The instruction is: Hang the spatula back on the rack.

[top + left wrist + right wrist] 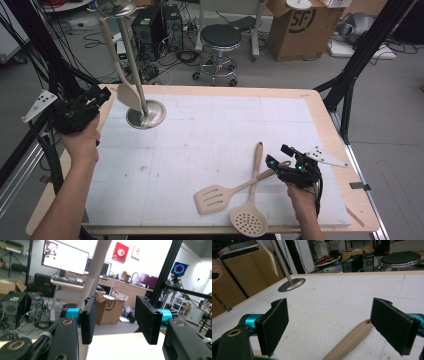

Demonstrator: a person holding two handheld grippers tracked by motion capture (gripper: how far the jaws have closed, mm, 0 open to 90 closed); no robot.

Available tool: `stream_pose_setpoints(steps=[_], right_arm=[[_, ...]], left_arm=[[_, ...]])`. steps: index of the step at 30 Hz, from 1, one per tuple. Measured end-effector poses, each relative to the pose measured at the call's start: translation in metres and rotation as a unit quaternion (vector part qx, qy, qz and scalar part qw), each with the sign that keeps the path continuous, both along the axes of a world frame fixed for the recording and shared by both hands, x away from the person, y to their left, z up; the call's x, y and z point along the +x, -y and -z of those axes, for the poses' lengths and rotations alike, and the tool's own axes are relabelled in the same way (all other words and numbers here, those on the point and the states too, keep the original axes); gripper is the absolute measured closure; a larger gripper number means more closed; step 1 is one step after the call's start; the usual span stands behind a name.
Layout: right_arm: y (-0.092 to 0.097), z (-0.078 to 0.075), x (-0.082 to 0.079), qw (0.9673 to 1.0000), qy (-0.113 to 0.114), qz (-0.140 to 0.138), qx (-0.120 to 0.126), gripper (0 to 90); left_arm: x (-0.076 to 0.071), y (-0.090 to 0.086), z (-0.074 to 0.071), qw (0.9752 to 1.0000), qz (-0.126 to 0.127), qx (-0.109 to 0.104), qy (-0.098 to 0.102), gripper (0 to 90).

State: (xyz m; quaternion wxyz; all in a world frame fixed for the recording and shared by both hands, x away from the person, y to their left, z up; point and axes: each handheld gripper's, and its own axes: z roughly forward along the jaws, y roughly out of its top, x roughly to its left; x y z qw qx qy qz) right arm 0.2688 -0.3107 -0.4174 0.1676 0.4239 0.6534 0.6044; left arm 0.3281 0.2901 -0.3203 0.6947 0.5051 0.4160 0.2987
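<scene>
High view: I take the metal stand (145, 114) as my landmark; its round base sits on the white mat (215, 150) towards the far left corner of the table (330, 125). A pale wooden spatula (120, 70) hangs against the stand's pole, blade down just above the base. My left gripper (95, 97) sits just left of the stand, at the table's left edge; in the left gripper view its jaws are spread with nothing between the pads (90, 320), and a pale blurred shaft (96, 270) rises close behind the left pad (I cannot tell whether it is the pole or the spatula's handle).

Well away from the stand, near the front right of the mat, a slotted turner (215, 197) and a perforated skimmer (249, 217) lie with their handles crossed. My right gripper (280, 162) is at the handle ends there. In the right gripper view its jaws stand wide apart, with a wooden handle's tip (352, 340) lying on the mat between them, nearer the right pad (393, 326), not pinched.
</scene>
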Motion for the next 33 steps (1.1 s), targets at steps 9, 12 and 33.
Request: stream_pose_setpoints(steps=[9,12,33], right_arm=[[-0.002,0.002,0.002,1.0000,-0.002,-0.001,-0.006,14.2],[-0.003,0.002,0.002,1.0000,-0.005,-0.002,-0.005,14.2],[-0.002,0.005,0.002,0.9999,-0.008,-0.006,-0.009,14.2]], left_arm=[[0.001,0.015,-0.016,0.9985,-0.010,-0.008,0.054,50.1],[0.001,0.019,-0.022,0.9971,-0.018,-0.009,0.073,51.5],[0.030,0.054,-0.060,0.9930,-0.041,-0.007,0.111,51.2]])
